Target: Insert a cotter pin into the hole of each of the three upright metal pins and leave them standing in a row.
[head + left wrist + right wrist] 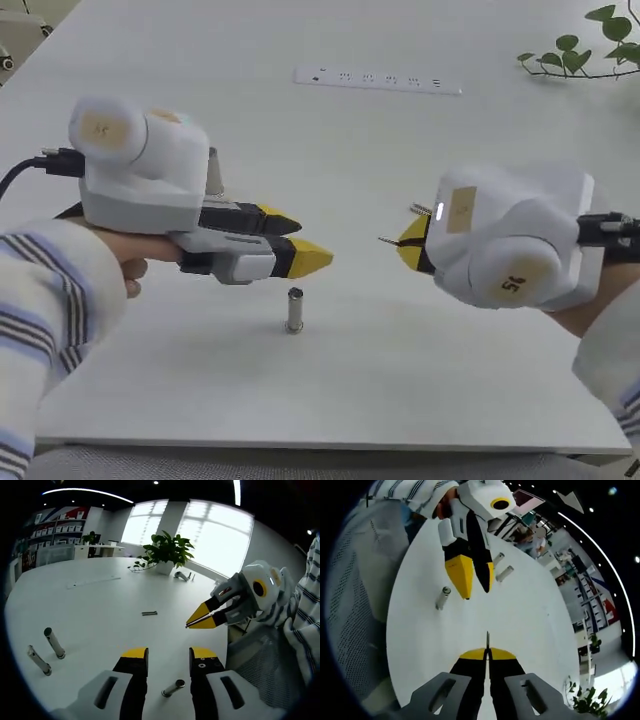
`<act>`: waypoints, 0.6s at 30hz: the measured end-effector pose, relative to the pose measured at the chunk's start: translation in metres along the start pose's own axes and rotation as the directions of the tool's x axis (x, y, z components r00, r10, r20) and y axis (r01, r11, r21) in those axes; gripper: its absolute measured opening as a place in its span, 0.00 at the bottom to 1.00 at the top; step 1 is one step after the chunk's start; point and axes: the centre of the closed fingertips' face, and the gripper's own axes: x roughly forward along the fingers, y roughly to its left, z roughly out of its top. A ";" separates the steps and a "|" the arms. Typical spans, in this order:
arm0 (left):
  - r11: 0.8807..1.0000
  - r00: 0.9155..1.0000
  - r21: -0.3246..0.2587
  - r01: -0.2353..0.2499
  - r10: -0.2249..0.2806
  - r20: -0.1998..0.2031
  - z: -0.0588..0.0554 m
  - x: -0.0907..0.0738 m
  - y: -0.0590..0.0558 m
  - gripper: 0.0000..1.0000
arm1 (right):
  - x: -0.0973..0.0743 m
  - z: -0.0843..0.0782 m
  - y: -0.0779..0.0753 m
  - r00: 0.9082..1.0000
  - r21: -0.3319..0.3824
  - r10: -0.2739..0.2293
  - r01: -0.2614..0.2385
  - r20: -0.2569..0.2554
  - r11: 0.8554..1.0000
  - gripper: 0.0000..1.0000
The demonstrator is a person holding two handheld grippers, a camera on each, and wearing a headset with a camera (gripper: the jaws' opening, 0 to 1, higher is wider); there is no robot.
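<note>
Nearest the front edge of the table (450,380), upright: one metal pin (294,310), long axis vertical, low between both tools. Just above it, the left gripper (315,240), jaws apart, holding nothing, probably the closer one. Opposite, the right gripper (487,651), pinched onto a cotter pin (487,641), lying level, tip aimed left, crosswise to that vertical axis. Hole direction too small to tell. Behind the left tool, two more metal pins (54,642). Farther back, a power strip (378,80) and a plant (590,50). Two turned sticker digits, unreadable.
</note>
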 end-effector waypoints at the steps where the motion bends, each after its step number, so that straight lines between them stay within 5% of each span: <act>1: 1.000 1.000 0.001 0.004 -0.004 -0.001 0.001 0.001 -0.001 0.30 | 0.000 0.001 0.001 1.000 -0.008 -0.005 0.005 -0.001 1.000 0.01; 18: 0.997 0.997 -0.020 0.076 -0.076 -0.022 0.000 0.013 -0.017 0.18 | 0.003 0.016 0.013 1.000 -0.001 -0.009 0.009 0.026 1.000 0.01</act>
